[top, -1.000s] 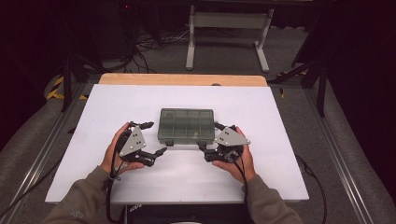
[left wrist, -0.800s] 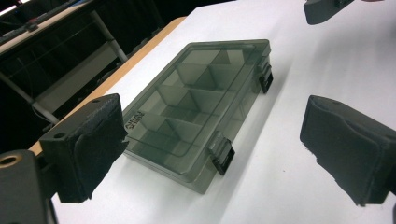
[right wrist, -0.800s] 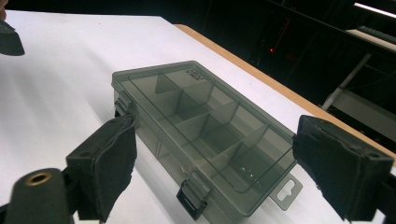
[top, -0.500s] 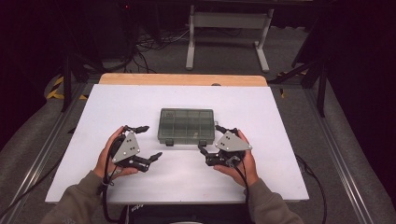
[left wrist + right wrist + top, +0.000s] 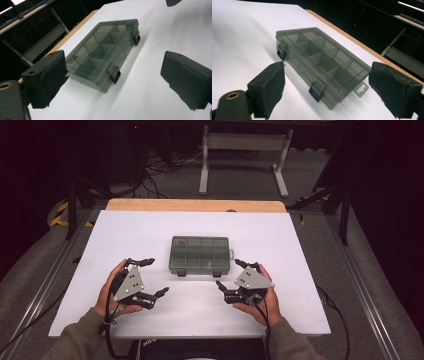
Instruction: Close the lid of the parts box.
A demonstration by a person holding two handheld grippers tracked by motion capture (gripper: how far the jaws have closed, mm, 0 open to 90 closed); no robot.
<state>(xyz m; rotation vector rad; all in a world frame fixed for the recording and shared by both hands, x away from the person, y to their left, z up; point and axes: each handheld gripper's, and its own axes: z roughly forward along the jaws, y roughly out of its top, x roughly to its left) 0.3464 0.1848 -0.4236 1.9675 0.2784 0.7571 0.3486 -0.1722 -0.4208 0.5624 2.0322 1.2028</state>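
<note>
The white bench point(image 5: 150, 230) carries just one thing, a smoky see-through organiser box point(image 5: 200, 255) lying flat near its middle, lid down and both dark latches point(image 5: 114, 73) on the near long wall looking snapped shut. Judging from that, the work on the box has hardly begun: nothing is gripped, nothing lifted, the lid not yet raised, and through the clear lid the divided compartments look empty as far as I can tell. What is left seems to be nearly all of it, starting with getting a claw onto a latch or an edge of the box. The person's two hands sit on the near side of the bench, one to each side of the box and a little closer to the person than it. The left claw point(image 5: 148, 277) is spread wide with nothing between its pads point(image 5: 50, 80), and the box lies ahead of it and off towards the right, near but apart. The right claw point(image 5: 235, 276) is likewise gaping and empty, its pads point(image 5: 270, 87) bare, with the box just ahead and to its left, its hang tab point(image 5: 361, 89) at the nearer corner; not touching either.
</note>
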